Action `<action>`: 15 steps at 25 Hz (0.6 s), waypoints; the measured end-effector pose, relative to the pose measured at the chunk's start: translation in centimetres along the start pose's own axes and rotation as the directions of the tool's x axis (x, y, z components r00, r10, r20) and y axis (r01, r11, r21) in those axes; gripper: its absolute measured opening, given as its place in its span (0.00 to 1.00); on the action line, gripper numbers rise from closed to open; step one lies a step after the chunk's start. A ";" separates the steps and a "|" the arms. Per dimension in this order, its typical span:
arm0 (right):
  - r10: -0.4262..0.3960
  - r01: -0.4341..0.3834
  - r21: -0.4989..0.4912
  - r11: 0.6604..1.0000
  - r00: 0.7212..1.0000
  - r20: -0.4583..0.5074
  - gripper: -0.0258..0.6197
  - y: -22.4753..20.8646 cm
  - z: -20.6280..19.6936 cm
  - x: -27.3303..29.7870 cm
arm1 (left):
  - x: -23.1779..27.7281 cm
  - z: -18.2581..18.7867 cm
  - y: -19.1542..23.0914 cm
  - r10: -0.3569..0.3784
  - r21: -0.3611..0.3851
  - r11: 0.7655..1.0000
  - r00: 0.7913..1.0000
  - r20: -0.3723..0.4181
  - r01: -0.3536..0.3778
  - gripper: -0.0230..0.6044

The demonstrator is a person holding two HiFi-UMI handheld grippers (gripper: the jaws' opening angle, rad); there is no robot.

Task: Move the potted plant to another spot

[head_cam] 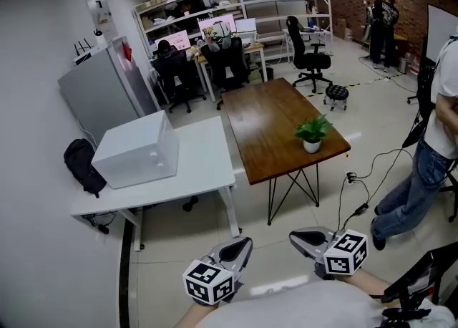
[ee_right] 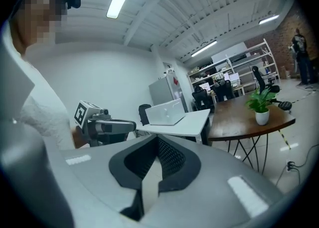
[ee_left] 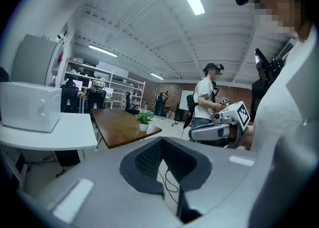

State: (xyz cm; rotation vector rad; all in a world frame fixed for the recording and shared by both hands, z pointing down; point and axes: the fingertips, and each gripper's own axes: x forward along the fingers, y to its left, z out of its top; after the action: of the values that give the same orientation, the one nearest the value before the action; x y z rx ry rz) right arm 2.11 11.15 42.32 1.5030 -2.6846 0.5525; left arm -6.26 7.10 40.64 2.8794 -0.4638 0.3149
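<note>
- The potted plant (head_cam: 312, 135) stands upright on the wooden table (head_cam: 261, 115), near the tabletop's 4 o'clock edge and close to the near corner in the head view; from the grippers it lies at about 1 o'clock, well apart
- The left gripper (head_cam: 242, 246) and the right gripper (head_cam: 299, 236) are held low by the person's body, each with its jaws drawn together and nothing between them
- The plant standing there fits equally a plant waiting to be lifted and one already set down in its new spot
- Judged by looks, the small white pot (head_cam: 311, 146) is light, stiff and smooth, likely glazed or plastic, so it may slip and could chip if knocked
- The leaves (ee_right: 259, 97) are soft and springy and would give no hold
- Any grip belongs on the pot's wall, jaws at 3 and 9 o'clock across it below the rim, kept upright so that no soil spills
</note>
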 end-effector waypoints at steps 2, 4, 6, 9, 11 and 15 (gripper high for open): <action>-0.011 0.011 -0.006 1.000 1.000 0.004 0.04 -0.5 0.1 -0.8 | 1.0 0.2 -1.3 -0.022 0.014 1.000 1.000 -0.002 0.022 0.03; -0.015 0.015 -0.008 1.000 1.000 0.007 0.04 -0.6 0.2 -1.5 | 1.8 0.4 -2.4 -0.042 0.028 0.999 0.999 -0.008 0.042 0.03; -0.018 0.018 -0.012 1.000 1.000 0.005 0.04 -0.6 0.3 -1.9 | 2.3 0.6 -3.1 -0.055 0.041 0.998 0.998 -0.016 0.056 0.03; -0.015 0.015 -0.019 1.000 1.000 -0.007 0.04 -0.6 0.1 -2.3 | 2.8 0.7 -3.8 -0.061 0.044 0.997 0.998 -0.020 0.061 0.03; -0.012 0.011 -0.024 1.000 1.000 -0.014 0.04 -0.6 0.0 -2.4 | 3.0 0.6 -4.0 -0.062 0.043 0.997 0.998 -0.024 0.063 0.03; -0.009 0.009 -0.019 1.000 1.000 -0.016 0.04 -0.2 0.0 -2.8 | 3.1 0.3 -4.9 -0.073 0.042 0.996 0.997 -0.039 0.074 0.03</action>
State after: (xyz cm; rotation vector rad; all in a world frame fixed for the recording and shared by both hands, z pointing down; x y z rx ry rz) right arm 3.78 13.33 41.88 1.4987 -2.6625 0.5343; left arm -1.74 10.66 40.25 2.9189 -0.3479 0.3711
